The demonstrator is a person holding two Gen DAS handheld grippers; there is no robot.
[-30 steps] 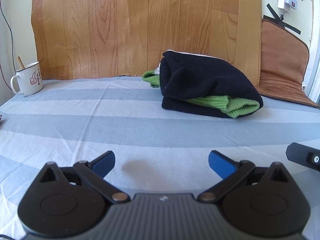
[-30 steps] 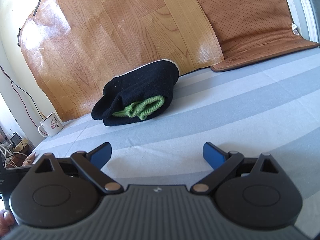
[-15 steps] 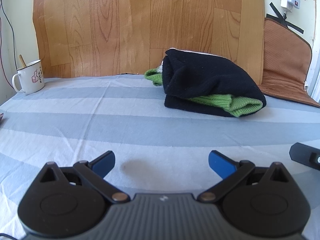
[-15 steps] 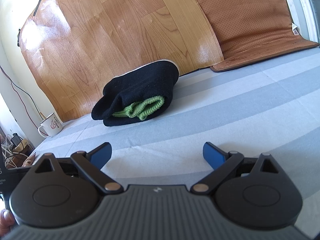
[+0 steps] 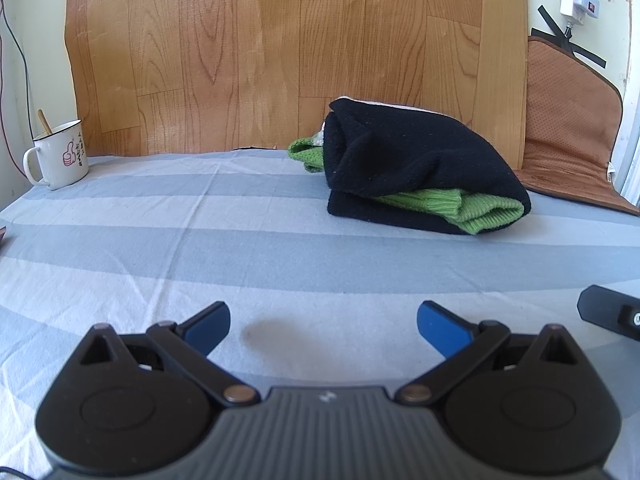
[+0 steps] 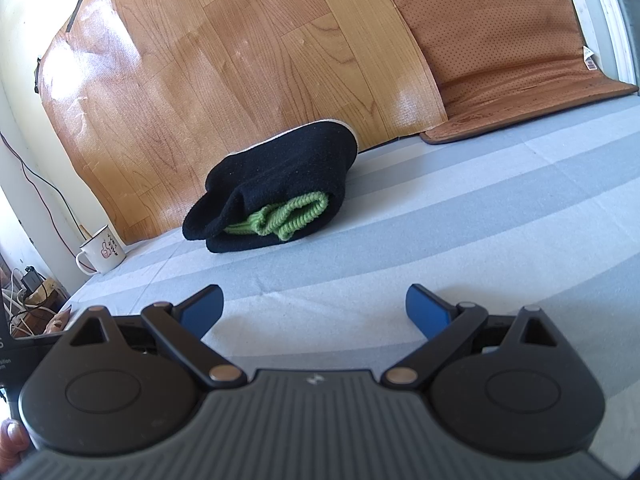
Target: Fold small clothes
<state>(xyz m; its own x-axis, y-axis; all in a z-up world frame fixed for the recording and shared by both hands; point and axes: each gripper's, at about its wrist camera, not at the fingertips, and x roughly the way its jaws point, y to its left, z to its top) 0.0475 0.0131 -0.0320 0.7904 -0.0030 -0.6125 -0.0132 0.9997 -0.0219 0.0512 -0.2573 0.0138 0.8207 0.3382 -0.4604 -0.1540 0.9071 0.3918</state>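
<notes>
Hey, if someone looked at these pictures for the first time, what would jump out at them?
Probably the folded black garment with a bright green knit piece tucked inside it, lying on the striped sheet near the wood-pattern backing. Next, the open left tool and open right tool, both empty in the foreground, and the white mug at the sheet's far left.

The left gripper (image 5: 323, 322) view has shifted slightly: the folded clothes (image 5: 420, 174) and the mug (image 5: 60, 156) sit lower and further right.
</notes>
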